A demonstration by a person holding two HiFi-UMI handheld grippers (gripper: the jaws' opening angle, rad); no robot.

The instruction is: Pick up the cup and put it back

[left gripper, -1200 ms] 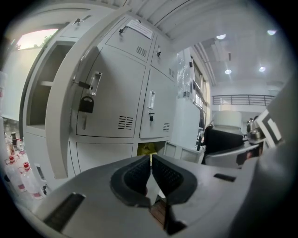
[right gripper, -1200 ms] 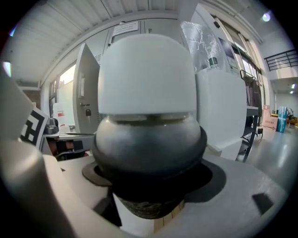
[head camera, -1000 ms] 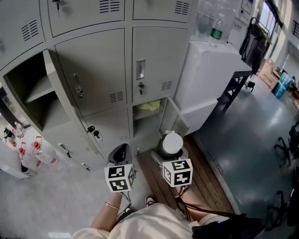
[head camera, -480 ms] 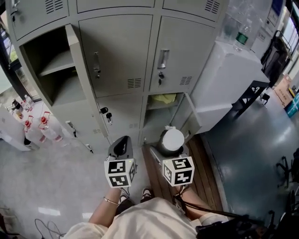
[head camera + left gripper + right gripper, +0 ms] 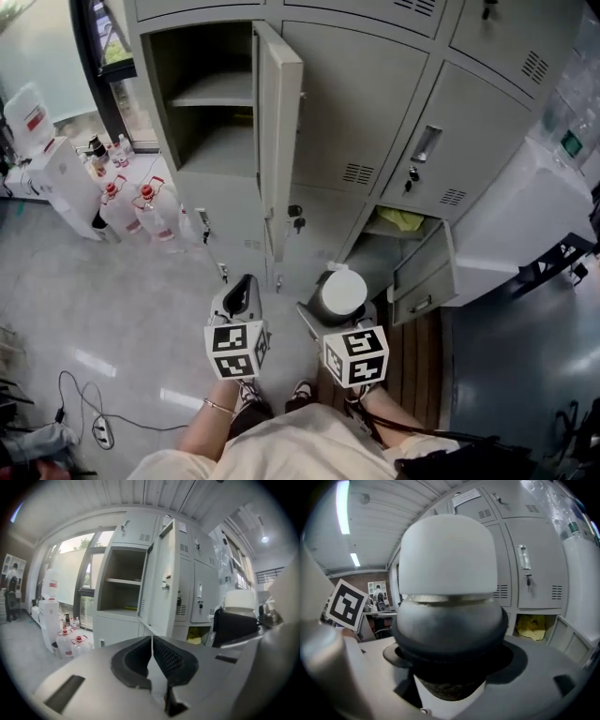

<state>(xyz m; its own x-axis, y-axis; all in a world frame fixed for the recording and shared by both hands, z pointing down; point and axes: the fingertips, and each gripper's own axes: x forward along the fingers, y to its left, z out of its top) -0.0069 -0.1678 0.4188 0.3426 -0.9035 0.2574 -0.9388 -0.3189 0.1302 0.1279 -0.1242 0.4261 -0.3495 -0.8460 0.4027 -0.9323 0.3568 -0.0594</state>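
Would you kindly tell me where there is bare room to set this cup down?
The open locker's shelf and the compartment floor under it look bare. The lower locker holds a yellow cloth; bottles crowd the ground left of the lockers.

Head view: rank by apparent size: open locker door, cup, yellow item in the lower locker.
1. open locker door, clearly largest
2. cup, though it sits nearer the camera, so its lead over the next is unsure
3. yellow item
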